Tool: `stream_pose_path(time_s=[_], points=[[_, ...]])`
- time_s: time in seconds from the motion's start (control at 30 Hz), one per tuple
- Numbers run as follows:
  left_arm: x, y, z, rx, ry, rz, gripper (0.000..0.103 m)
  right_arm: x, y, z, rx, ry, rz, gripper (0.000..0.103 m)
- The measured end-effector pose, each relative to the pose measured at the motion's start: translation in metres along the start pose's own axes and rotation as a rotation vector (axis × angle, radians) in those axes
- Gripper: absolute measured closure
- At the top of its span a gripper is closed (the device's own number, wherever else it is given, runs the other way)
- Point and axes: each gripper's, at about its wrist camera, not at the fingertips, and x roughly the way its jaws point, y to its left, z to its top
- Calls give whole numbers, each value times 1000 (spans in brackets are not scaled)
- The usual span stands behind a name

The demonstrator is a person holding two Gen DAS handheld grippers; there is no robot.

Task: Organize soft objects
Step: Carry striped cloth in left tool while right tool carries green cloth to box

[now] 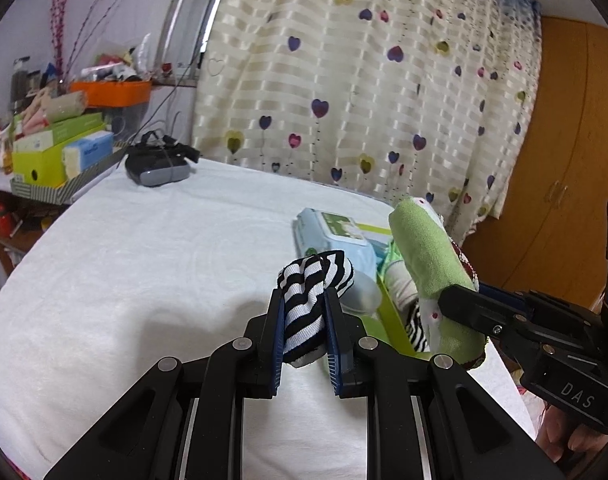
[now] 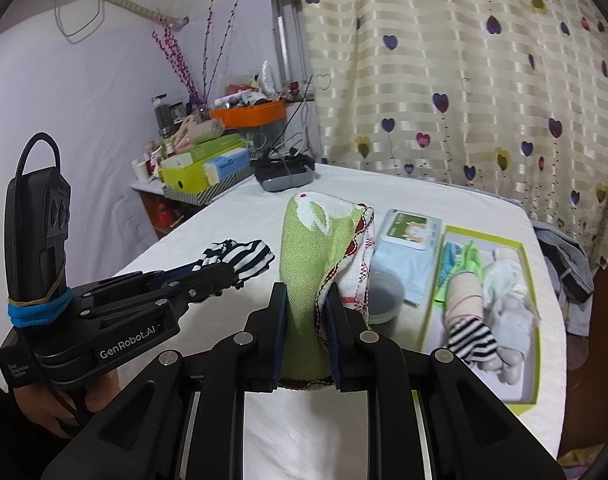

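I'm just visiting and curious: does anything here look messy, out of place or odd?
Nothing is spilled or broken. The odd bits: the left tongs pinch a striped sock and the right tongs a green cloth, both off the bed, while a matching striped sock lies in the green-rimmed box.

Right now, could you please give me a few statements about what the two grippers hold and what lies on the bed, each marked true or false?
1. The left gripper is shut on a black-and-white striped sock. True.
2. The right gripper is open and holds nothing. False: it is shut on a green knitted cloth with a white and red edge.
3. The shallow green-rimmed box on the white bedspread holds several soft items. True.
4. The pale blue wet-wipes pack lies inside the box. False: it lies beside the box.
5. A dark headset sits at the bed's far end. True.
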Motion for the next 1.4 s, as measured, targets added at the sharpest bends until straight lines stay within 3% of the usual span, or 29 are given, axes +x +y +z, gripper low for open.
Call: stream_pose_path(time_s=[0.73,1.4], points=[[29,-58,-1,99,49,-67,87,-33,-75,-24,143,-42,-97,84],[69,-112,-7,165,121,-146,87,-38,-125,-38,230,-34,-153,84]])
